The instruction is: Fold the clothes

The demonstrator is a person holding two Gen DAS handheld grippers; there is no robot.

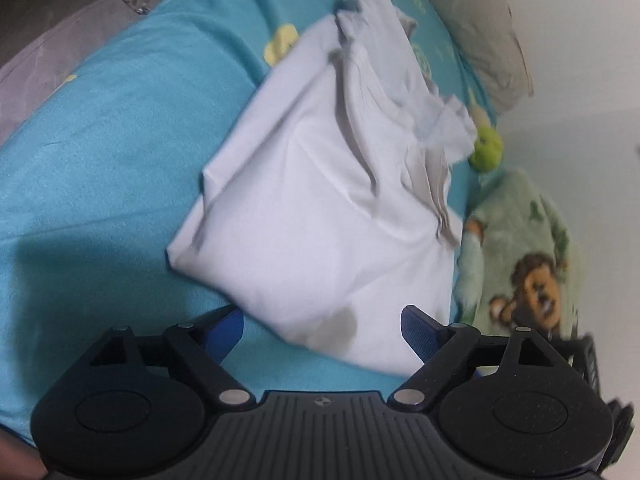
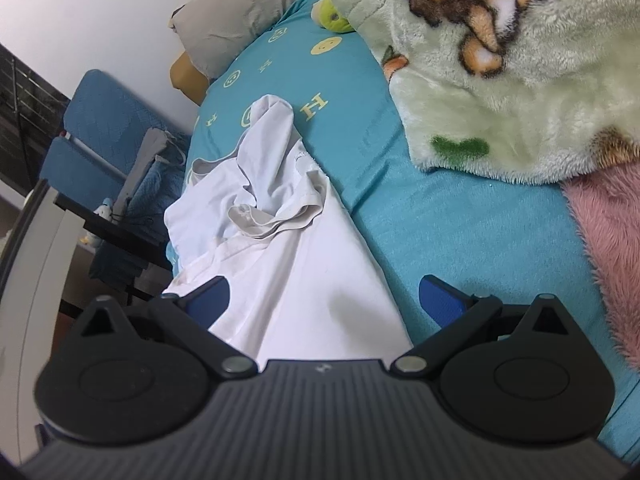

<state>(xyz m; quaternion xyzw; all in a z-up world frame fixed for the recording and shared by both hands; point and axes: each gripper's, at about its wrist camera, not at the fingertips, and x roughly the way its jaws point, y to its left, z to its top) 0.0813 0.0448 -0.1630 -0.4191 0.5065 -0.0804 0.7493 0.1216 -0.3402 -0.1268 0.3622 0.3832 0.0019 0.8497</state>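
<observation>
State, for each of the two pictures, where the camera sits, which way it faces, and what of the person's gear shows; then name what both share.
Left wrist: on the open left gripper, angled down at the partly folded white cotton shirt.
Right wrist: on the open right gripper, angled down along the shirt toward the grey pillow.
Shared: shirt, turquoise patterned bedsheet, green fleece lion blanket, pillow.

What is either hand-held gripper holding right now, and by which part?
Nothing. The left hand-held gripper and right hand-held gripper are both open over the white shirt, not pinching it.
</observation>
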